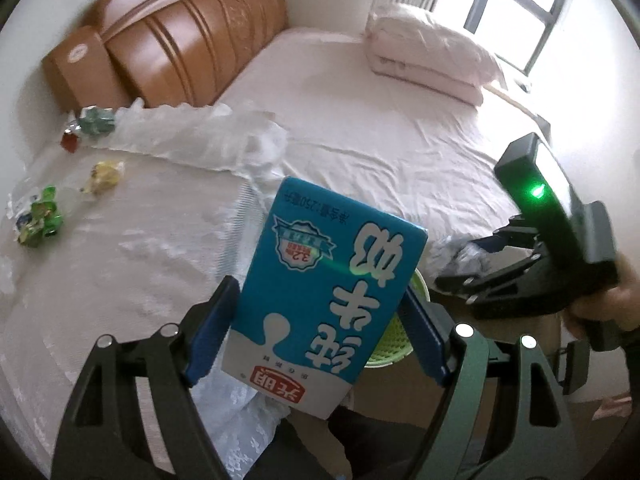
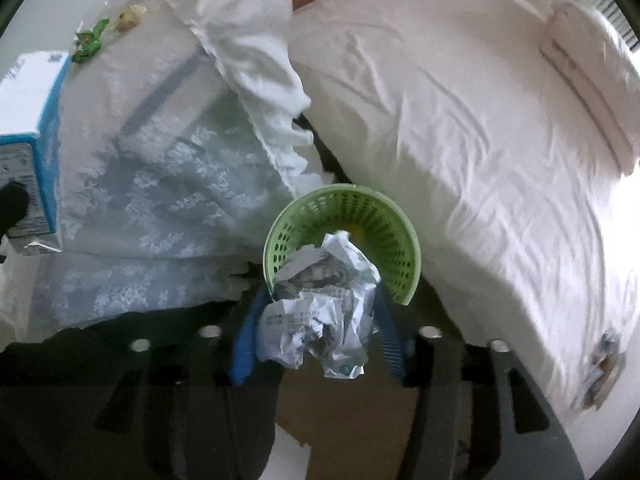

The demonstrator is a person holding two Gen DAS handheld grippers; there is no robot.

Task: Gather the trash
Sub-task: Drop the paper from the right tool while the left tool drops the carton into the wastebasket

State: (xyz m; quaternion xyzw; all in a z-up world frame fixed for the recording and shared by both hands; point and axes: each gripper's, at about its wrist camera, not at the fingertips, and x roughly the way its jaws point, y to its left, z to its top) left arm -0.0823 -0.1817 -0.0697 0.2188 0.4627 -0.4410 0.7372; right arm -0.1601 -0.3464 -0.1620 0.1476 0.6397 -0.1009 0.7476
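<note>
Hovering my right gripper [image 2: 316, 344] over the bin [image 2: 400, 240], fingers seemingly slack around the paper wad [image 2: 320, 320], I fear it clips the rim, while my left gripper [image 1: 316, 320] clenches the carton [image 1: 320, 300] overhead.

Bed [image 1: 360, 140] with wooden headboard [image 1: 192, 32]; folded quilt [image 1: 428, 52] at far edge, under window [image 1: 520, 8]; lace cloth [image 2: 168, 200] over near corner.

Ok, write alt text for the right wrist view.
The right gripper, blue pads apart, points down at a green perforated basket with a crumpled printed paper ball between the pads. White bed to the right, blue milk carton at left.
</note>
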